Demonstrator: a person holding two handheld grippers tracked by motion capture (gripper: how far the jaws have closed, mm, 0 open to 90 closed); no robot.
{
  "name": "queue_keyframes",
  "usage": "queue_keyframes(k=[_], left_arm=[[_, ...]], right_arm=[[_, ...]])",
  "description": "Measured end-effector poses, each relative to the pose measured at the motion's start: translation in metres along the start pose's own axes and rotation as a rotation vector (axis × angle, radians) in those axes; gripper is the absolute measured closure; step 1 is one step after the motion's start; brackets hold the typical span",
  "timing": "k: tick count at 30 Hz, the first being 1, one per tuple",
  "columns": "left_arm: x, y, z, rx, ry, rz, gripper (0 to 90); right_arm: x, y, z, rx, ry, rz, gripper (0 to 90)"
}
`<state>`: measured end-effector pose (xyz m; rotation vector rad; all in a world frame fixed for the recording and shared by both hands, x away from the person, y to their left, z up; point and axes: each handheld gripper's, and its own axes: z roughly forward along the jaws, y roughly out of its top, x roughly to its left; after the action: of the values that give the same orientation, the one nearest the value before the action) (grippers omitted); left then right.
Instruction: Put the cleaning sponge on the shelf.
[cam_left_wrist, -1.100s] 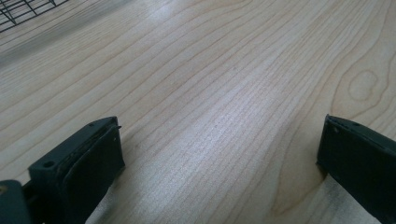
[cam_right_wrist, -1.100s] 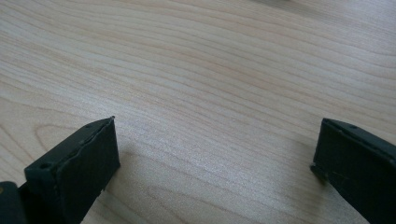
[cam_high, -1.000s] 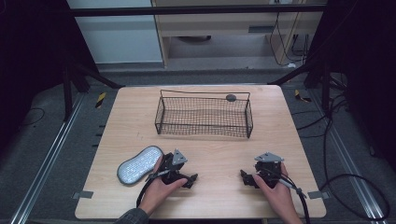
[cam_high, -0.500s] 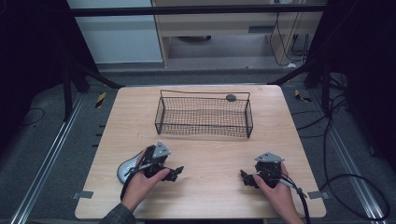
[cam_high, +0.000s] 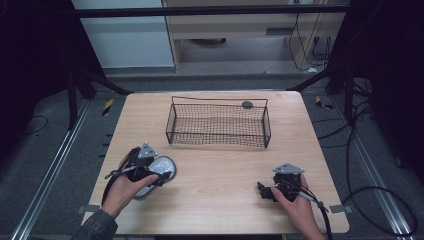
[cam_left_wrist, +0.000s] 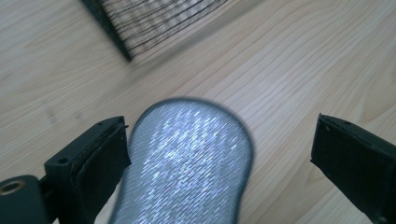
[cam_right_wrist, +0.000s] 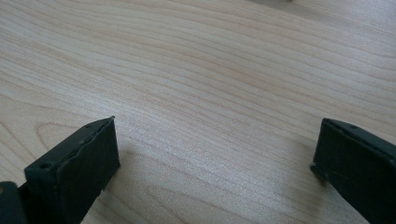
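silvery mesh pouch (cam_left_wrist: 187, 163) is lying on the wooden table (cam_high: 215, 170) near its front left edge, sitting between the spread jaws of the left gripper (cam_left_wrist: 219, 154). right gripper (cam_right_wrist: 215, 163) is resting with jaws wide apart over bare wood, well apart from the wire basket (cam_high: 218, 125).

My bench (cam_high: 215, 170) is pale wood with fine streaked grain. The wire basket (cam_high: 218, 125) is black mesh. The oval pad (cam_left_wrist: 187, 163) under my left hand-held gripper (cam_left_wrist: 219, 154) is silvery grey with a glittering woven fleck and a dark edge. Both grippers' jaws are matte black.
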<state>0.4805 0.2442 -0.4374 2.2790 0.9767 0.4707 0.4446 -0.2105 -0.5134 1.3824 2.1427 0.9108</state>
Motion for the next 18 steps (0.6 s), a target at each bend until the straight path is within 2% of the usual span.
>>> queue_keyframes(k=[3,5,8,13,18], left_arm=[[0.0073,-0.0055,-0.0044,0.029,-0.005,-0.009,3.4],[0.0099,-0.0082,-0.0058,0.063,0.008,-0.001,3.3],[0.0104,-0.0104,-0.0055,0.122,0.025,0.039,3.5],[0.0089,-0.0096,-0.0049,0.159,0.018,0.081,3.6],[0.012,-0.0037,-0.0045,0.211,-0.008,0.128,3.3]], right_arm=[[0.0,0.0,0.0,0.0,0.0,0.0,0.4],[0.0,0.0,0.0,0.0,0.0,0.0,0.4],[0.0,0.0,0.0,0.0,0.0,-0.001,0.4],[0.0,0.0,0.0,0.0,0.0,0.0,0.4],[0.0,0.0,0.0,0.0,0.001,0.0,0.4]])
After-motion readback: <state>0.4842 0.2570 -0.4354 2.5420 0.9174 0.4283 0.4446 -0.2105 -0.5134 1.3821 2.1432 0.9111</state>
